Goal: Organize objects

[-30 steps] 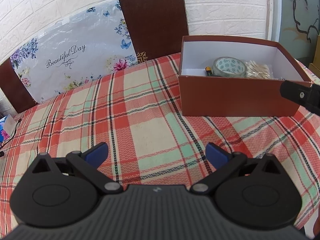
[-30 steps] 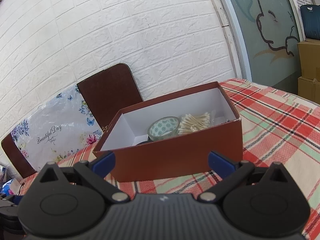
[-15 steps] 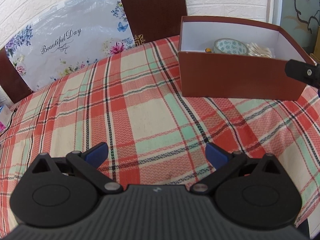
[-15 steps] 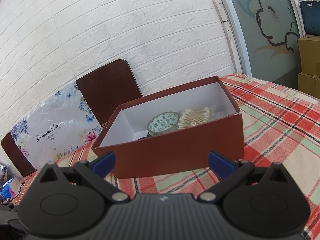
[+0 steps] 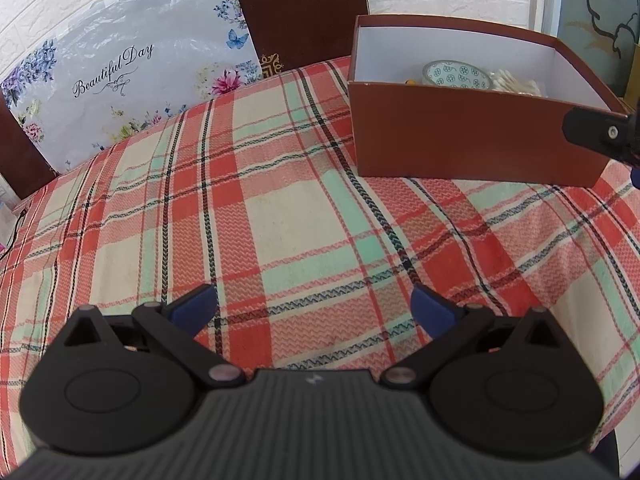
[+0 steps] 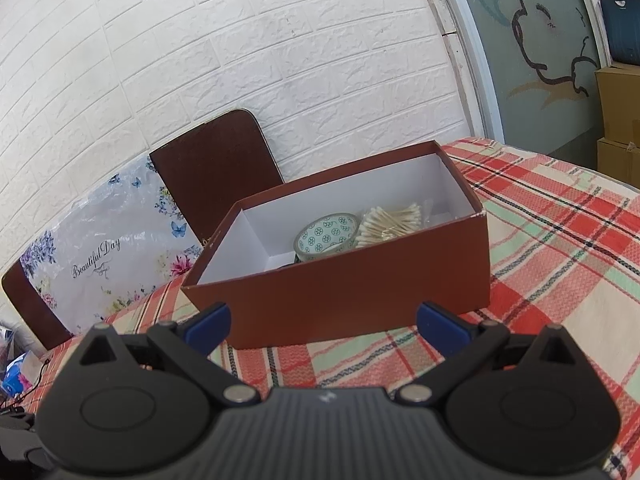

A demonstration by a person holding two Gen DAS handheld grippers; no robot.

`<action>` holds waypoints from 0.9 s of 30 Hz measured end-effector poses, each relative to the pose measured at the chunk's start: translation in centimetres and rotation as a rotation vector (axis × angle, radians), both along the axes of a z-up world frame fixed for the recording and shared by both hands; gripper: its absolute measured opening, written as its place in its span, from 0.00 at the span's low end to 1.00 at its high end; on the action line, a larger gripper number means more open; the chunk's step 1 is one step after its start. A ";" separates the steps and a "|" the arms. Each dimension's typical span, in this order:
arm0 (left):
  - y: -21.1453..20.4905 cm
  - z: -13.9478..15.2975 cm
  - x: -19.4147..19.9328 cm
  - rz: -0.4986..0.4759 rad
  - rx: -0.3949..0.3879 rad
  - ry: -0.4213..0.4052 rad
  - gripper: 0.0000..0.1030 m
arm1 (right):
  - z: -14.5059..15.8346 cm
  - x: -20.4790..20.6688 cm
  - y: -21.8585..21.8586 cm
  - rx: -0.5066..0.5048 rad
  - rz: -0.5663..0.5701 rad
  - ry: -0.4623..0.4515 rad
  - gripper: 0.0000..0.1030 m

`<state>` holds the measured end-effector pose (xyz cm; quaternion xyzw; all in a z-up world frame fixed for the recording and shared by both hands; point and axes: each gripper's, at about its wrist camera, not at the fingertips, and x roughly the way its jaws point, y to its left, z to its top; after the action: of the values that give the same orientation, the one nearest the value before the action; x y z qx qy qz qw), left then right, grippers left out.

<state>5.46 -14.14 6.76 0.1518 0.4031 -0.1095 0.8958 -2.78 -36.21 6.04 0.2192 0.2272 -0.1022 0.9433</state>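
Observation:
A brown box (image 5: 472, 148) with a white inside stands open on the plaid tablecloth (image 5: 280, 216); it also shows in the right wrist view (image 6: 352, 292). Inside lie a patterned tape roll (image 6: 326, 234), a bag of cotton swabs (image 6: 394, 222) and a small yellow-tipped item (image 5: 409, 81), mostly hidden. My left gripper (image 5: 314, 306) is open and empty over bare cloth, well short of the box. My right gripper (image 6: 324, 318) is open and empty just in front of the box's near wall; part of it shows in the left wrist view (image 5: 600, 134).
A floral "Beautiful Day" plastic-wrapped panel (image 5: 120, 76) and a dark brown chair back (image 5: 298, 8) stand behind the table against the white brick wall. Cardboard boxes (image 6: 618, 120) stand at the far right. A blue packet (image 6: 16, 378) lies at the left edge.
The left gripper has risen and tilted down, so the box sits higher in its view. The right gripper has lifted a little and sees deeper into the box. Both stay open.

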 end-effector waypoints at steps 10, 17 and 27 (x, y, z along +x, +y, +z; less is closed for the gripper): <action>-0.1 -0.3 0.1 -0.003 0.007 0.015 1.00 | -0.2 0.3 0.1 0.003 0.006 0.011 1.00; -0.2 -0.4 0.2 -0.003 0.007 0.027 1.00 | -0.2 0.4 0.1 0.000 0.011 0.012 1.00; -0.3 -0.7 0.2 -0.006 0.006 0.037 1.00 | -0.3 0.7 0.2 0.001 0.011 0.020 1.00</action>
<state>5.66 -14.42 6.11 0.1535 0.4197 -0.1140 0.8873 -2.08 -36.05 5.75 0.2173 0.2379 -0.0992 0.9415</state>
